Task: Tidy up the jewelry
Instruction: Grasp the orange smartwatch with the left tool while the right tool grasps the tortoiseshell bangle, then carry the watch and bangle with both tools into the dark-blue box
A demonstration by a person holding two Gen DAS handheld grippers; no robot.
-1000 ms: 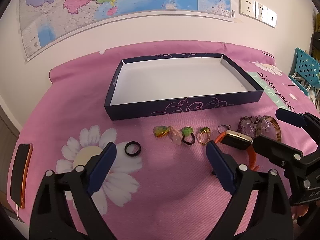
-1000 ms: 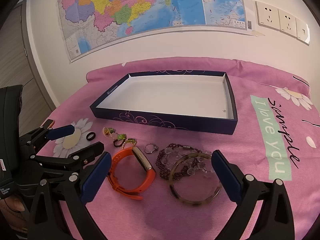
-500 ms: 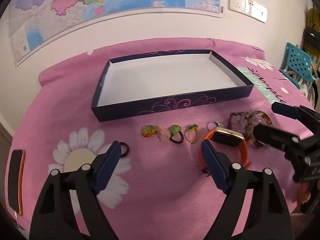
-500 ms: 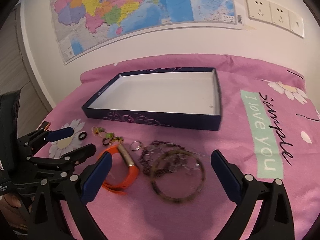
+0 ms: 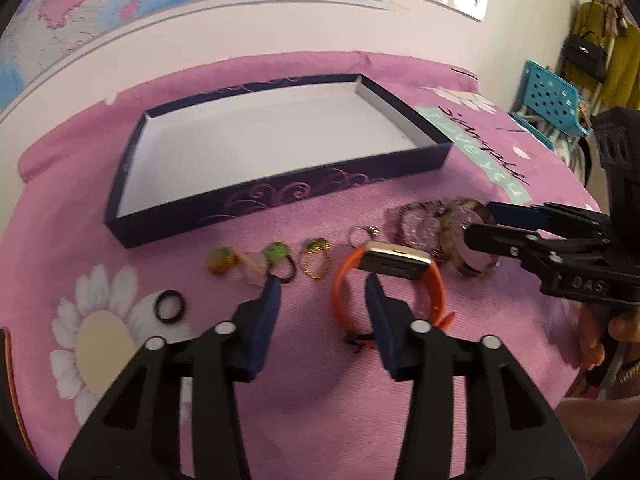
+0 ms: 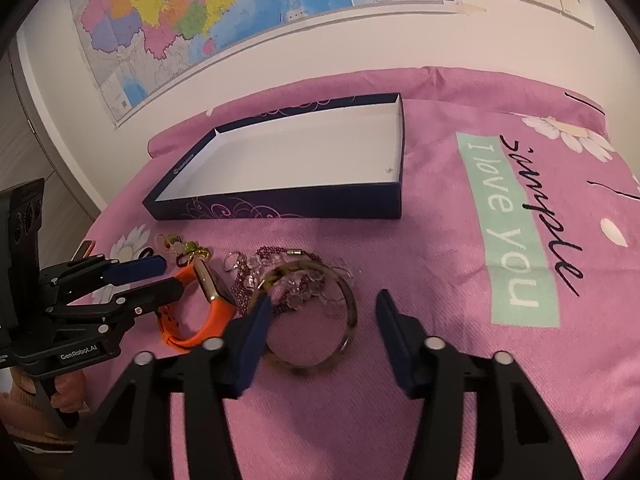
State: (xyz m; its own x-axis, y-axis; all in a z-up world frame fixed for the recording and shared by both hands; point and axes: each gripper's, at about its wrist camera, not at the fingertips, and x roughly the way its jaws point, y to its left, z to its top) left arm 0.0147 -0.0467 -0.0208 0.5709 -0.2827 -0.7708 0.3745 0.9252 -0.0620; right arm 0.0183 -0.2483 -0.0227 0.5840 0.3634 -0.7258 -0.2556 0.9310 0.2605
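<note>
An orange watch (image 5: 394,258) (image 6: 208,280) lies on the pink cloth in front of the dark blue box (image 5: 280,196) (image 6: 280,208). My left gripper (image 5: 323,284) (image 6: 173,277) is closing; the strap's left side sits between the jaws, untouched. My right gripper (image 6: 323,300) (image 5: 478,220) is also closing around a brown bangle (image 6: 348,300) (image 5: 472,256), with a gap still showing at its right finger. Purple beads (image 6: 280,256) lie under the bangle's far rim. Several rings (image 5: 280,258) and a black ring (image 5: 171,306) lie to the left.
A phone (image 5: 8,360) lies at the cloth's left edge. A blue crate (image 5: 552,100) stands off the right side. The wall with a map and sockets runs close behind the box. A person's hand (image 5: 596,340) holds the right gripper's handle.
Both grippers' jaws have narrowed a lot. The left one shifted right from the black ring to the watch strap. The right one moved in over the bangle.
</note>
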